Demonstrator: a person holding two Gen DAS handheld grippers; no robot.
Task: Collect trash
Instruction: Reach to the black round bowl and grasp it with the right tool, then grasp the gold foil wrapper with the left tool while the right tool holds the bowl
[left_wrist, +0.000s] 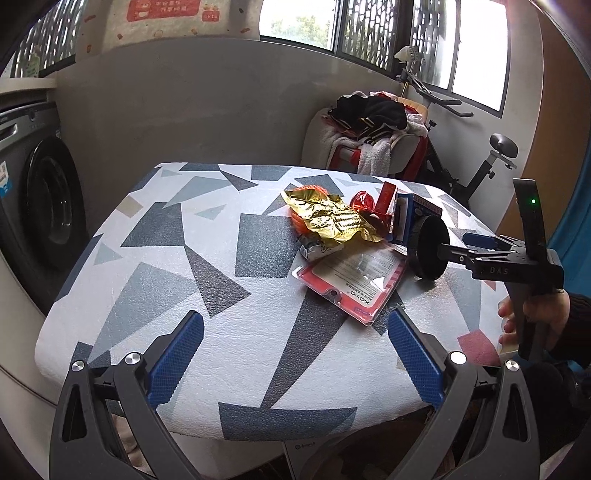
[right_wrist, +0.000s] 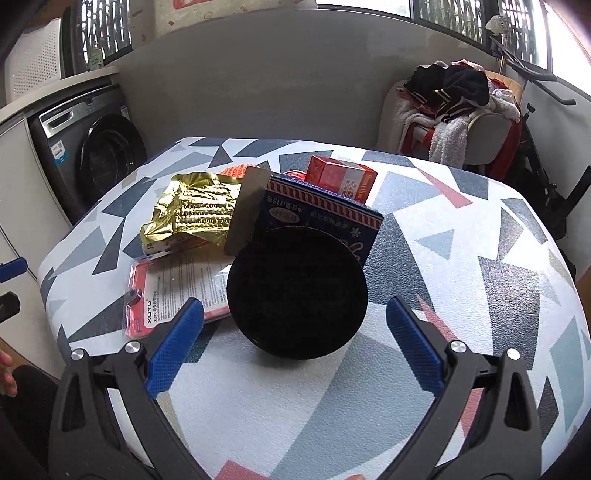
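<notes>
since both the left gripper (left_wrist: 293, 363) and right gripper (right_wrist: 293, 350) gape empty, the gold wrapper (left_wrist: 328, 218) ahead may slip, being crinkled foil over loose litter.

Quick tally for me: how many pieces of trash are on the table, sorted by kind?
Foil wrappers: 1, the gold wrapper
Blister packs: 1, the red XOYO pack
Boxes: 2, the dark blue box and the red box
Small white packets: 1
Orange net: 1
Red cellophane scraps: 1
Total: 7 visible; more may be hidden in the pile.
</notes>
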